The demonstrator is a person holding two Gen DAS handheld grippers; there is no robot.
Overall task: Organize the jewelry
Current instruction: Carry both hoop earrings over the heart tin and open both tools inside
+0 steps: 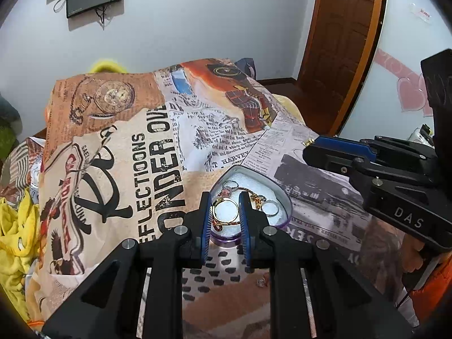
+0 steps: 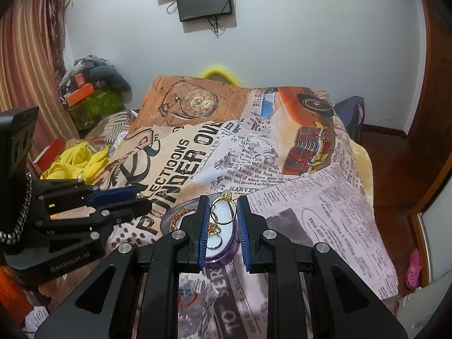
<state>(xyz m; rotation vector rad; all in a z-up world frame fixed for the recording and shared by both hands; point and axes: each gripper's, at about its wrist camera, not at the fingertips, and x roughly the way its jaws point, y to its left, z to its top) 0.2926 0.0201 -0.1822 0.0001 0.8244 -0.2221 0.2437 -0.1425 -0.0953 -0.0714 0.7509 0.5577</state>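
A heart-shaped purple jewelry box with a white lining lies open on the printed cloth; it shows in the right wrist view too. Inside lie a silver ring, a smaller ring and a gold chain. My left gripper is shut on a gold ring just above the box. My right gripper is shut on a gold ring with a small setting, held over the box. The right gripper also shows in the left wrist view, beyond the box's right side.
A newspaper-print cloth covers the raised surface. A small clear stone or earring lies on the cloth near my left gripper. Yellow fabric and boxes lie at the left. A wooden door stands at the right.
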